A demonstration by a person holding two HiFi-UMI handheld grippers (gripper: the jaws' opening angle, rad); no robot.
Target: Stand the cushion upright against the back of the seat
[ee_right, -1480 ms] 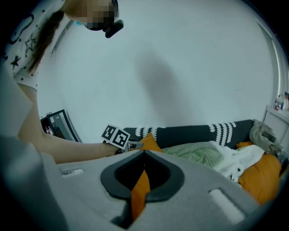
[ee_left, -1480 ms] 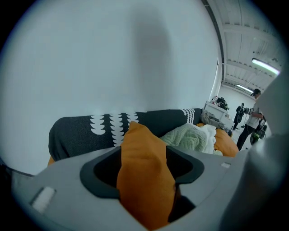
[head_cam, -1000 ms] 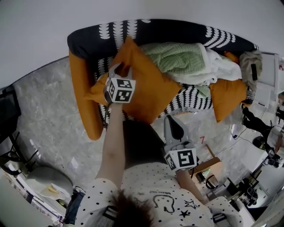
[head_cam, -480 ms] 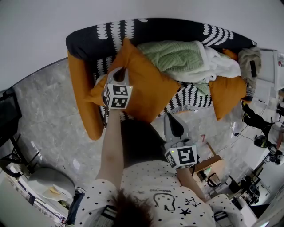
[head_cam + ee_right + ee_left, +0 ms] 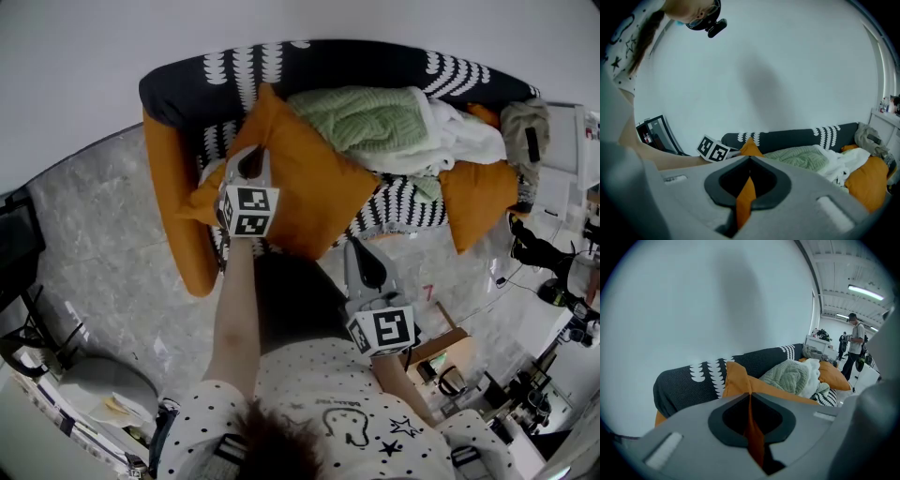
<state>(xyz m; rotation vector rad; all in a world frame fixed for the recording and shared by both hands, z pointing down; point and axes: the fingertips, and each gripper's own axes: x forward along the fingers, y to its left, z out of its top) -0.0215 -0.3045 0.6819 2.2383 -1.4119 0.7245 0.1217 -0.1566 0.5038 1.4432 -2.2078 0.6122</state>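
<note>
Nearest the body, right tongs: jaws together with orange fabric in the seam, which looks like a pinch on the near right edge of the cushion. The cushion sits at the left end of the seat, diamond-wise. One diagonal runs from its near corner to its far corner, which already touches the backrest. Further in, left tongs on the left corner: jaws just closed down narrow, fabric clamped between them. So the cushion lies ahead of both tongs, with the backrest beyond it. Left hand is nearer the back. Judgement: next step is tip up and push back. The green blanket crowds the far right edge and may snag.
</note>
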